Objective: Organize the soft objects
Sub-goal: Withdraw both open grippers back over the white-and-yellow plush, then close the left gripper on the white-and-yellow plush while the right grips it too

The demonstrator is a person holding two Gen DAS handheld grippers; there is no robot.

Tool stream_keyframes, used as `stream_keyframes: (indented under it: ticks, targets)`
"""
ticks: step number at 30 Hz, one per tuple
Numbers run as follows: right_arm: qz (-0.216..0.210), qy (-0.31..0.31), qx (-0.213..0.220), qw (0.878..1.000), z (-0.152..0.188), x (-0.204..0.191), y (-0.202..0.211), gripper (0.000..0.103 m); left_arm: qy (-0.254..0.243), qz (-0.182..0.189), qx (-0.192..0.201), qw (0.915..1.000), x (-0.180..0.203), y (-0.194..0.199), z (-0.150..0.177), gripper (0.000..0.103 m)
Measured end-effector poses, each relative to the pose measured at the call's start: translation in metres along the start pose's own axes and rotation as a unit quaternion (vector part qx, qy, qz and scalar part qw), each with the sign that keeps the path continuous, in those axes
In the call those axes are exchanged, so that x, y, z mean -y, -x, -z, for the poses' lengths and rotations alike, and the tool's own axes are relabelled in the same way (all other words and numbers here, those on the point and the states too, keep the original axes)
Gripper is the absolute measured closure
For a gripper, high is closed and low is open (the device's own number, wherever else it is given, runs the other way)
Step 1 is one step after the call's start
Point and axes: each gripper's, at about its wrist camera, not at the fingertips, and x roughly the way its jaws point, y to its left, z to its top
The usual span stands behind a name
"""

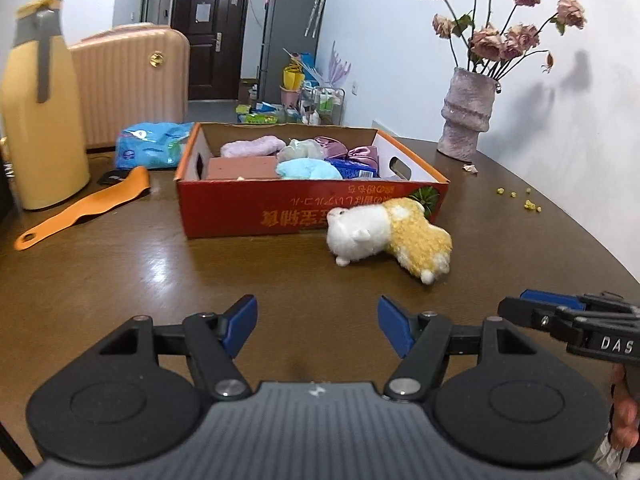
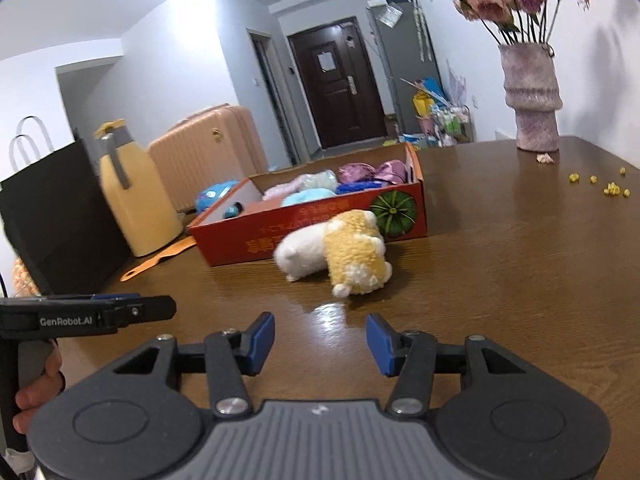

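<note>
A white and yellow plush toy (image 1: pixel 390 234) lies on its side on the brown table, against the front of a red cardboard box (image 1: pixel 240 212). The box holds several soft items: pink, light blue and purple ones. My left gripper (image 1: pixel 318 330) is open and empty, low over the table, short of the toy. My right gripper (image 2: pixel 320 342) is open and empty, just short of the same toy (image 2: pixel 340 256), with the box (image 2: pixel 304 236) behind it. The right gripper also shows at the right edge of the left wrist view (image 1: pixel 568 316).
A yellow jug (image 1: pixel 38 120), an orange shoehorn (image 1: pixel 80 208) and a blue packet (image 1: pixel 152 144) lie left of the box. A pink vase (image 1: pixel 466 116) with dried roses stands at the back right, with yellow crumbs (image 1: pixel 524 198) nearby. A black bag (image 2: pixel 52 216) stands at the left.
</note>
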Motion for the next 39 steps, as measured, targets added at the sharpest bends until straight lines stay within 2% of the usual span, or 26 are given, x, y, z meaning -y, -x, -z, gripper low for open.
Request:
stream_keyframes:
  ticks: [2,4,6,11,14,16,22,26,30,39]
  targets:
    - [0.005,-0.011,-0.006,1.000,-0.008,0.007,-0.019,0.053,0.001,0.005,-0.008,1.0000,0.000,-0.024,-0.011,0.035]
    - [0.006,-0.022,-0.011,1.000,-0.017,0.015,-0.040,0.055,0.007,0.013,-0.021,0.9997,0.001,-0.050,-0.024,0.040]
    - [0.009,-0.027,-0.011,1.000,-0.026,0.020,-0.058,0.056,0.006,0.033,-0.021,0.9992,0.004,-0.074,-0.036,0.040]
    - [0.009,-0.031,-0.002,0.999,-0.045,0.031,-0.102,0.060,0.011,0.055,-0.027,0.9981,0.006,-0.124,-0.056,0.042]
    - [0.000,-0.033,-0.013,0.999,-0.048,0.038,-0.119,0.062,0.038,0.087,-0.040,0.9947,-0.002,-0.144,-0.059,0.053]
    - [-0.017,-0.043,-0.017,0.999,-0.046,0.043,-0.124,0.062,0.049,0.101,-0.037,0.9930,-0.006,-0.148,-0.057,0.055]
    - [-0.028,-0.055,-0.010,0.998,-0.044,0.048,-0.125,0.064,0.059,0.109,-0.036,0.9916,-0.008,-0.147,-0.055,0.057]
    - [-0.024,-0.047,-0.014,0.998,-0.042,0.042,-0.117,0.065,0.058,0.113,-0.030,0.9914,-0.004,-0.129,-0.053,0.058]
    - [-0.031,-0.050,-0.012,0.998,-0.034,0.035,-0.089,0.065,0.070,0.122,-0.023,0.9899,-0.001,-0.098,-0.042,0.058]
    - [-0.039,-0.045,0.012,0.998,-0.018,0.014,-0.023,0.065,0.055,0.126,0.007,0.9905,0.020,-0.025,-0.026,0.058]
